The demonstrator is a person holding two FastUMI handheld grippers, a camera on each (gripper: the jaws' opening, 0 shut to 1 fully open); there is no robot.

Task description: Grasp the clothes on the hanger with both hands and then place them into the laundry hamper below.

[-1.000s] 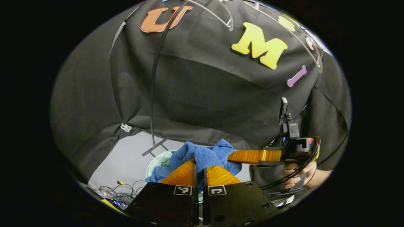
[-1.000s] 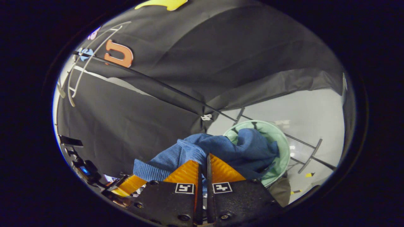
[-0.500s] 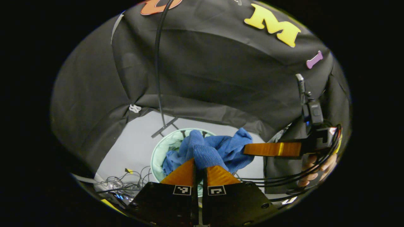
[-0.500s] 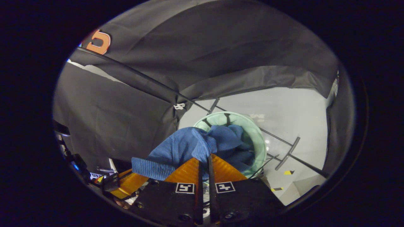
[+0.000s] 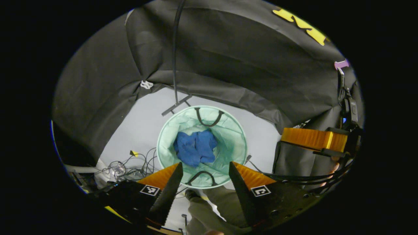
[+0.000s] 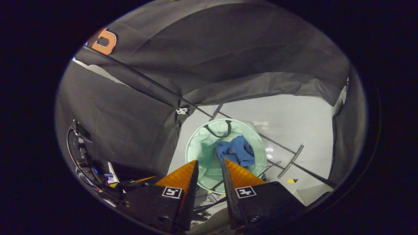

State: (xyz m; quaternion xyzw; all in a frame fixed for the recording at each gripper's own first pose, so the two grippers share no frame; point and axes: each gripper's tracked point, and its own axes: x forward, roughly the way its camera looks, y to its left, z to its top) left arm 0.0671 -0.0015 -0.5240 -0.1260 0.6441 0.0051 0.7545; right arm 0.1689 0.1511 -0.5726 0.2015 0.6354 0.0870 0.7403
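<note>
Now, nearest the lens in the left gripper view, we see the left gripper with its jaws spread wide and nothing between them. In the right gripper view the right gripper has its fingers parted too, by a narrower gap, also empty. At 3 o'clock in the left gripper view the other gripper's fingers stick out sideways.

Just beyond the fingertips, toward 12 o'clock, sits the laundry hamper, round, pale green mesh, two dark loop handles on the rim. The blue clothes lie bunched at its bottom, fully inside the rim; the right gripper view shows the same heap.

Farther out: grey floor, loose cables at 8 o'clock, the rack's thin pole and foot, then the black cloth wall.

Judgement: drop done. To finish well, we lift both grippers straight up, jaws kept apart, clear of the handles and pole.
</note>
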